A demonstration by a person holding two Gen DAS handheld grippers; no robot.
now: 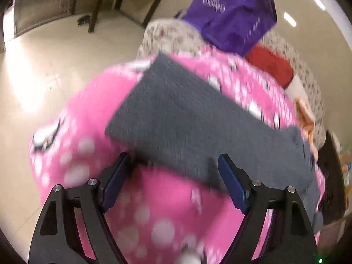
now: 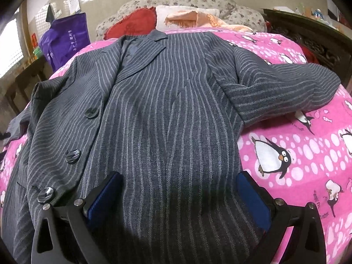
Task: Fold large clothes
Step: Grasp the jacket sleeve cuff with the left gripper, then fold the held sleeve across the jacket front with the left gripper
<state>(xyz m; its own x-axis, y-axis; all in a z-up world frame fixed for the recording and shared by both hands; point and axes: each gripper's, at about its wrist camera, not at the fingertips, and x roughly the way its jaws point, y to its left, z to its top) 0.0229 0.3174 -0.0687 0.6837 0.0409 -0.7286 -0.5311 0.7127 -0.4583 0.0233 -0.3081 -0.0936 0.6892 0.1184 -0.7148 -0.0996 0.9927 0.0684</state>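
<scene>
The jacket (image 2: 167, 101) lay face up across the bed (image 2: 303, 145), collar toward the head edge, one sleeve (image 2: 286, 83) reaching toward the side edge. The right gripper (image 2: 179, 195) was wide open over the hem, holding nothing. The left gripper (image 1: 173, 182) was also wide open and empty above another part of the jacket (image 1: 187, 118); that view was blurred. The cloth appeared soft, moderately heavy and limp. Recommended holds: the shoulder seams or the sleeve cuff, gripped through the full thickness.
</scene>
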